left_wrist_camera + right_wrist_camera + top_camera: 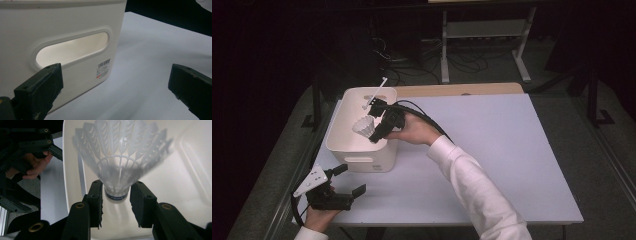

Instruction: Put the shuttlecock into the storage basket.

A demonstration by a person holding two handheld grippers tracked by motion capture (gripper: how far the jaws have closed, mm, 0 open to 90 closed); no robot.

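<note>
A white plastic shuttlecock (364, 126) hangs over the open white bin (343, 145), feathers pointing down into it. My right gripper (374, 134) is shut on its cork base. In the right gripper view the shuttlecock (120, 162) flares away from the jaws over the bin's pale inside (180, 182), with my right gripper (116, 196) clamped on the cork. My left gripper (352, 179) is open near the table's front left corner, just in front of the bin. In the left gripper view my left gripper (115, 87) has its jaws wide apart, facing the bin's wall (25, 30) and its handle slot.
The bin stands on the left part of a white table (502, 150), which has broad bare room to the right. A wooden strip (462, 90) runs along the far edge. Beyond it are a metal stand and cables on the floor.
</note>
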